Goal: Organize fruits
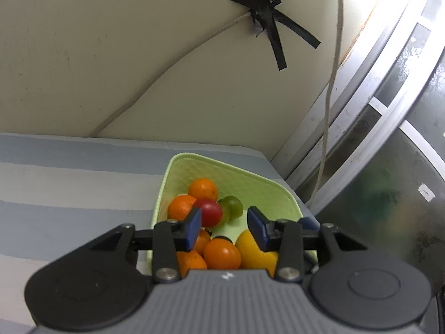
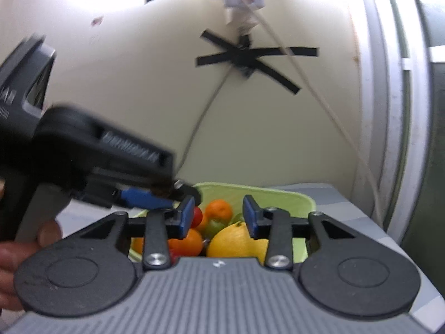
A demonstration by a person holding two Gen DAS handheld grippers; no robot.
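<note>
Hovering both hand-held grippers, left hand-held gripper (image 1: 224,229) and right hand-held gripper (image 2: 218,217), partly open and empty over the green tray (image 1: 261,186) of fruits (image 1: 203,189) at lower centre, you likely next pick one fruit and close on it.

Left gripper (image 2: 155,200) blocks tray's (image 2: 278,194) left; striped cloth (image 1: 69,181) free.

Left tool (image 1: 224,224) low center of its frame, jaws parted, empty. Right tool (image 2: 218,217) low center, jaws parted, empty. Left tool also crosses right view's left side; hand (image 2: 16,253) lower left.
</note>
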